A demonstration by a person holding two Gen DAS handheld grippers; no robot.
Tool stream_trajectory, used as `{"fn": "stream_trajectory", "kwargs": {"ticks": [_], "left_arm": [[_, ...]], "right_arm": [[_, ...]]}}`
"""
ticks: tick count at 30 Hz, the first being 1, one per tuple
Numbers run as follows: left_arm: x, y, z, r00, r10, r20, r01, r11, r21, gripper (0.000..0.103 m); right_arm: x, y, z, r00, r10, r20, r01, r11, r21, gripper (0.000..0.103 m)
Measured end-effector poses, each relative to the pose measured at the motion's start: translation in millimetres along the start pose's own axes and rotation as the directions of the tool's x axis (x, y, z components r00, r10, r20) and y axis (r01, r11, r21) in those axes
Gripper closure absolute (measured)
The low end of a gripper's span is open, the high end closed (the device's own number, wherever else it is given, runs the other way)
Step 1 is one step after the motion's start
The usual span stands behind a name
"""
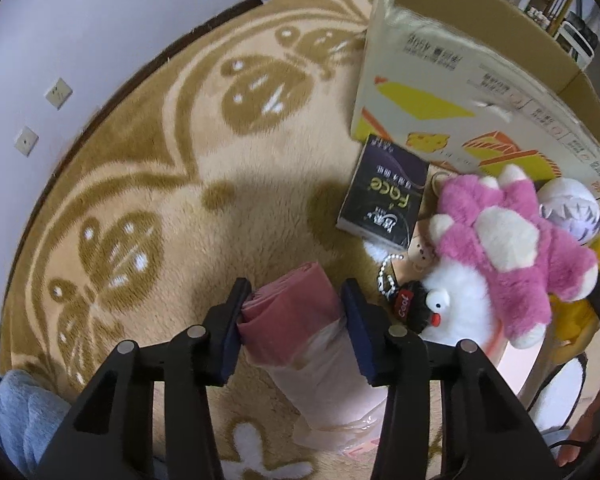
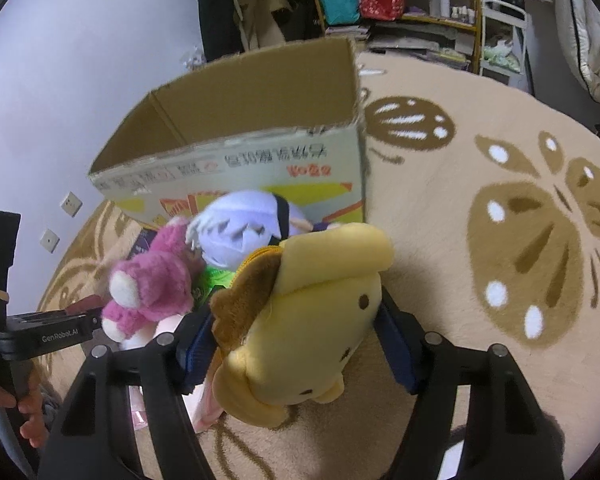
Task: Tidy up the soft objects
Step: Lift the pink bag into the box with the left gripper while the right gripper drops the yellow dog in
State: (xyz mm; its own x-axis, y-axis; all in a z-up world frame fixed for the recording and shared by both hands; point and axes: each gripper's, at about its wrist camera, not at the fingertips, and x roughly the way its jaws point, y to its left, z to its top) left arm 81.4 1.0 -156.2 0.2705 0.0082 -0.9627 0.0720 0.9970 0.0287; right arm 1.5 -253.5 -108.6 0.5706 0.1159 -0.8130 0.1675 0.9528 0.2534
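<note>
Toys lie in a heap on a round beige rug [image 1: 220, 208] with brown butterfly patterns. At the lower middle of the left wrist view, the left hand-held gripper [image 1: 296, 320] has its two blue-padded fingers on either side of a pink roll [image 1: 292, 312] in clear wrap; the left pad touches it, the right pad stands a little off, so the jaws are partly open around it. At the lower middle of the right wrist view, the right hand-held gripper [image 2: 300, 344] is closed on a yellow plush dog [image 2: 300, 336], squeezing its sides, held above the rug. To the left of the dog sits a pink plush bear [image 2: 148, 284], with a pale purple plush [image 2: 240, 228] just behind. An open cardboard box [image 2: 236, 152] stands beyond them in the upper middle. In the left wrist view a black tissue pack [image 1: 384, 196] lies against the box, beside a white plush [image 1: 456, 304] at the right.
</note>
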Motion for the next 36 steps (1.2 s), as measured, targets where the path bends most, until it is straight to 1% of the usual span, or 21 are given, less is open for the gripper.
{"fn": "stream_trajectory", "kwargs": {"ticks": [3, 7, 9, 12, 17, 20, 26, 29, 30, 32, 33, 35, 36], "left_arm": [[-14, 3, 0, 0.998, 0.005, 0.061, -0.006, 1.000, 0.011, 0.058], [-34, 7, 5, 0.989, 0.009, 0.145, -0.012, 1.000, 0.017, 0.059], [-44, 2, 3, 0.986, 0.008, 0.168, -0.010, 1.000, 0.014, 0.059], [-56, 6, 4, 0.978, 0.022, 0.206, -0.023, 1.000, 0.005, 0.059], [-80, 4, 2, 0.959, 0.038, 0.282, -0.045, 0.999, 0.016, 0.061], [-93, 5, 3, 0.942, 0.067, 0.330, -0.074, 0.997, 0.007, 0.061], [-108, 11, 5, 0.927, 0.050, 0.372, -0.053, 0.999, -0.001, 0.061], [-116, 10, 6, 0.914, 0.046, 0.402, -0.054, 0.999, 0.008, 0.062], [-120, 9, 6, 0.907, 0.052, 0.417, -0.062, 0.998, 0.011, 0.062], [-130, 6, 8, 0.885, 0.075, 0.460, -0.091, 0.996, 0.012, 0.062], [-134, 6, 9, 0.876, 0.079, 0.475, -0.097, 0.995, 0.013, 0.062], [-143, 3, 11, 0.849, 0.092, 0.521, -0.118, 0.993, 0.017, 0.062], [-149, 1, 13, 0.828, 0.106, 0.550, -0.142, 0.990, 0.023, 0.062]], "right_arm": [[-12, -3, 1, 1.000, 0.002, 0.027, -0.002, 1.000, 0.010, 0.028], [-19, -5, 6, 0.998, -0.002, 0.061, 0.002, 1.000, -0.005, 0.028], [-23, -4, 6, 0.997, -0.006, 0.075, 0.006, 1.000, -0.009, 0.028], [-28, -3, 7, 0.996, -0.008, 0.090, 0.010, 1.000, -0.013, 0.028], [-41, 2, 9, 0.991, -0.014, 0.132, 0.019, 0.999, -0.039, 0.028], [-51, 4, 12, 0.986, -0.008, 0.167, 0.017, 0.998, -0.053, 0.028], [-62, 7, 15, 0.979, -0.013, 0.205, 0.026, 0.998, -0.063, 0.028], [-66, 7, 16, 0.976, -0.013, 0.217, 0.028, 0.997, -0.066, 0.028], [-68, 7, 17, 0.975, -0.013, 0.221, 0.029, 0.997, -0.070, 0.028], [-72, 10, 18, 0.972, -0.015, 0.233, 0.035, 0.996, -0.083, 0.028], [-74, 11, 19, 0.970, -0.016, 0.244, 0.039, 0.995, -0.090, 0.028], [-77, 12, 22, 0.966, -0.011, 0.257, 0.036, 0.995, -0.094, 0.028], [-79, 12, 24, 0.965, -0.008, 0.263, 0.034, 0.995, -0.095, 0.028]]}}
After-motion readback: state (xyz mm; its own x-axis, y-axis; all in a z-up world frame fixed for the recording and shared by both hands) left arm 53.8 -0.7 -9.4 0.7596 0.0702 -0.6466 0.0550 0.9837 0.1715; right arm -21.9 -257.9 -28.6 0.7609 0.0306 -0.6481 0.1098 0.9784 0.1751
